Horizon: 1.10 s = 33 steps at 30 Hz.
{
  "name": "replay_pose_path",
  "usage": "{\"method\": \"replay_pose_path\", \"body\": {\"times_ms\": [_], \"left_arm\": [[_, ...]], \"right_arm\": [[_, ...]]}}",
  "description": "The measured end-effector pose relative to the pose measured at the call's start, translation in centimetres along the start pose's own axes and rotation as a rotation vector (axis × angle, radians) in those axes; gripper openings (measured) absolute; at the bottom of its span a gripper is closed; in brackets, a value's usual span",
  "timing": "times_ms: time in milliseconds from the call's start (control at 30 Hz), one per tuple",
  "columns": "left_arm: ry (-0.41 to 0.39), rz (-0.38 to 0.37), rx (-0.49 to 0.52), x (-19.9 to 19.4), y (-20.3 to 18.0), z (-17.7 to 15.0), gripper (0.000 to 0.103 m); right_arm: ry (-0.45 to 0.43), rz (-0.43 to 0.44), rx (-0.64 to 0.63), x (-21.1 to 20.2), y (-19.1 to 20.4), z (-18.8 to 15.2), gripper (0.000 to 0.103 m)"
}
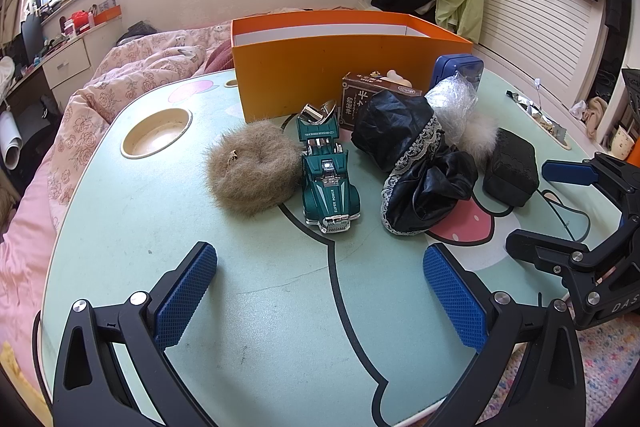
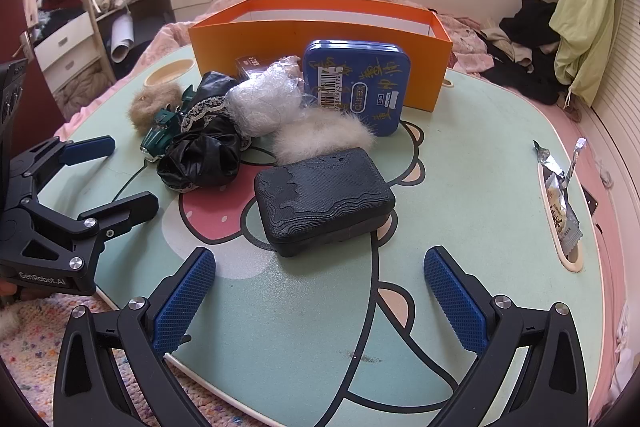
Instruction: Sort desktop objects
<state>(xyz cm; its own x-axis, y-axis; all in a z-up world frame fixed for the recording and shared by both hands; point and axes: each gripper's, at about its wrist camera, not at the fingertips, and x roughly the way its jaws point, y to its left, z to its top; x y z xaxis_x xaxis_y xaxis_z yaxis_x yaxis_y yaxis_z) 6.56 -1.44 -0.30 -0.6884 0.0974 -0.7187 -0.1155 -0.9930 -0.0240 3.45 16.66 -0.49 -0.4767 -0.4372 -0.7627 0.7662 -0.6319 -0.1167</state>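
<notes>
The left claw (image 1: 320,301) hovers low over the mint-green cartoon-printed surface (image 1: 160,247), spread wide and empty — bare room ahead of it up to the green toy car (image 1: 329,183). The right claw (image 2: 320,301) hangs likewise, gaping and empty, just short of the black textured rectangular case (image 2: 324,199), with the open orange cardboard box (image 2: 320,39) at the far edge.

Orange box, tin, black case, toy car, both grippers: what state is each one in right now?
orange box: open-topped, upright.
blue tin: lid shut, leaning against the box.
black case: closed, flat on the table.
toy car: upright on its wheels.
left gripper: open, holding nothing.
right gripper: open, holding nothing.
</notes>
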Motion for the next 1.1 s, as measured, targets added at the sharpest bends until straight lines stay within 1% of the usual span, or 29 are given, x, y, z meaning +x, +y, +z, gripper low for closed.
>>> {"method": "replay_pose_path", "body": {"times_ms": [833,933,1100], "left_arm": [[0.0,-0.001,0.0,0.0,0.0,0.0,0.103],[0.0,-0.001,0.0,0.0,0.0,0.0,0.103],[0.0,0.0,0.0,-0.1,0.0,0.0,0.103]], "right_arm": [[-0.009,-0.001,0.011,-0.5,-0.2,0.1,0.103],[-0.022,-0.007,0.041,-0.7,-0.6,0.0,0.103],[-0.075,0.029,0.148,-1.6,-2.7,-0.4,0.103]]}}
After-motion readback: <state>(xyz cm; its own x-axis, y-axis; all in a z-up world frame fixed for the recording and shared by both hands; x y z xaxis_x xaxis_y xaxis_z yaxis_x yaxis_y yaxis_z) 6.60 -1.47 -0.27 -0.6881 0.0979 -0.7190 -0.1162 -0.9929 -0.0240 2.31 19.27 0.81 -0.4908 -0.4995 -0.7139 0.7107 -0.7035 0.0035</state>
